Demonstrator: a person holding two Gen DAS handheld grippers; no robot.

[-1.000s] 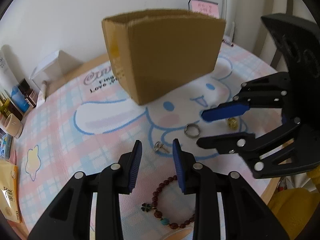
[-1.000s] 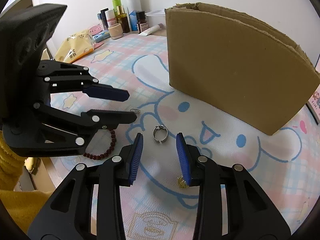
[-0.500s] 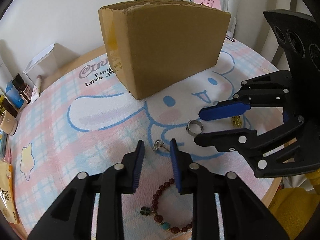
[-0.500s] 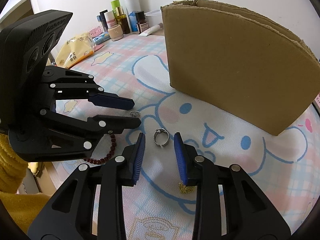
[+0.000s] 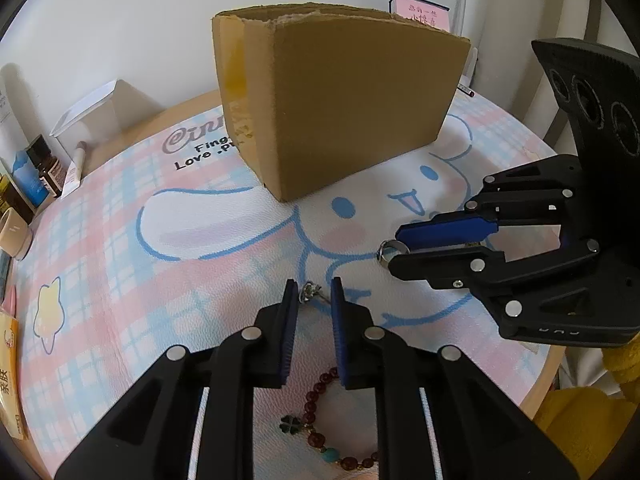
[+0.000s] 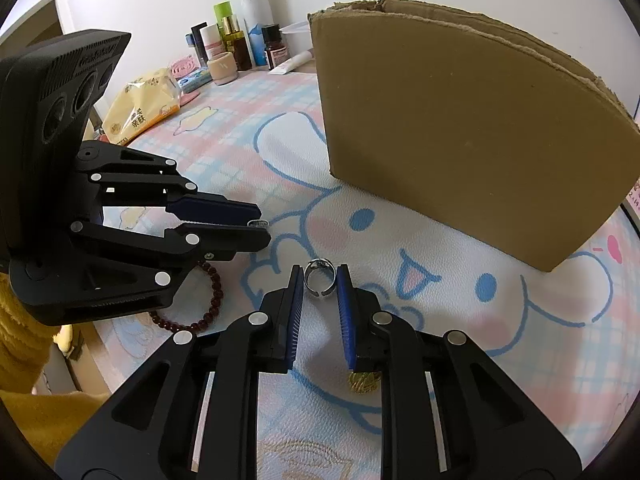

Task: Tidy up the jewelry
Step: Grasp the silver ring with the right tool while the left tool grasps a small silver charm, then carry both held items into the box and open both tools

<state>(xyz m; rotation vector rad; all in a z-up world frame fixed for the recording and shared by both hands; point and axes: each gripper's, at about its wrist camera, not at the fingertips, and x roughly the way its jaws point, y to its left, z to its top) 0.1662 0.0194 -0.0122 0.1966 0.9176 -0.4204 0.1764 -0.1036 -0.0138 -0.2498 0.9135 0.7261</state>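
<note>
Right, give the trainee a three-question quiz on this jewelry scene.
1. True or false: the silver ring lies between the right gripper fingers.
2. What lies between the left gripper fingers: A bead bracelet, B small silver earring, C gold charm?
3. What stands behind the jewelry on the mat?

Key: 1 true, its jaws are closing. 2 B, those jaws are closing too. 3 the cardboard box.

white wall (image 5: 120, 20), round wooden table (image 5: 552, 376)
</note>
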